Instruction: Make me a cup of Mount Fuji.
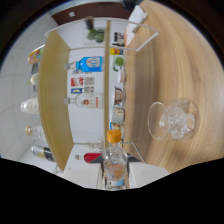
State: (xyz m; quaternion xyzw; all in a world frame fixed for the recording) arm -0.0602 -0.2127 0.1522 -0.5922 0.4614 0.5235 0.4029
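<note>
One clear bottle point(114, 159) with an orange cap point(114, 135) sits closest to the camera, just above the dark band that hides the gripper's fingers, so I cannot tell whether they are spread, pressed together or pinching the bottle. Beyond it, the view is turned sideways: a wooden counter point(175, 65) fills one side, and on it stands a stemless glass point(172, 120) full of ice cubes, well apart from the bottle. A wooden shelf point(52, 100) with white panels runs along the other side, holding a blue-labelled bottle point(89, 63), a red-labelled clear bottle point(86, 101) and several smaller jars too blurred to name.
</note>
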